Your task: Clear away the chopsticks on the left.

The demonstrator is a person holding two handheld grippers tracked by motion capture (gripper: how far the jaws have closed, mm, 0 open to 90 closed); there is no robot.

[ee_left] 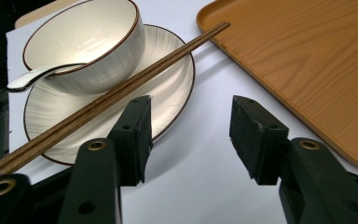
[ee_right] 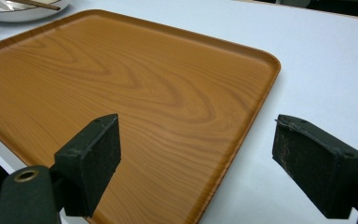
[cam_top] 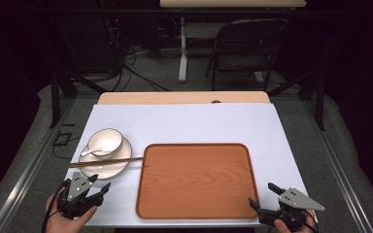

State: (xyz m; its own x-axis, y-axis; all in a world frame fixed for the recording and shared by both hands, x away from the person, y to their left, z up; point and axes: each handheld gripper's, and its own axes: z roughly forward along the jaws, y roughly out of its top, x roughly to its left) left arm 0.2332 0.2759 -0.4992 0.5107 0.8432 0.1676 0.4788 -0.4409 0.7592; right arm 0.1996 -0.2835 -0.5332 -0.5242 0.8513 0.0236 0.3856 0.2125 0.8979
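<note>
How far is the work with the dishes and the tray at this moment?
Nothing looks moved yet: the wooden tray holds nothing. The bowl with its spoon sits on the plate, chopsticks across it. In hand: the left tongs, open, face the plate. The right tongs wait open above the tray's corner. All carrying is probably left.

The left gripper (cam_top: 98, 185) is showing a black body with a grey three-cornered plate dotted with dark screw heads on top, and a black cable is trailing from it beside the person's hand. The right gripper (cam_top: 262, 195) is wearing the same black frame and grey pointed plate. In the gripper views the fingers (ee_left: 134, 135) are appearing as matte black bars with brass-coloured rivets at the joints, small round holes along the links, and blocky, rough-faced pads with faint pale scuffs on their edges.
</note>
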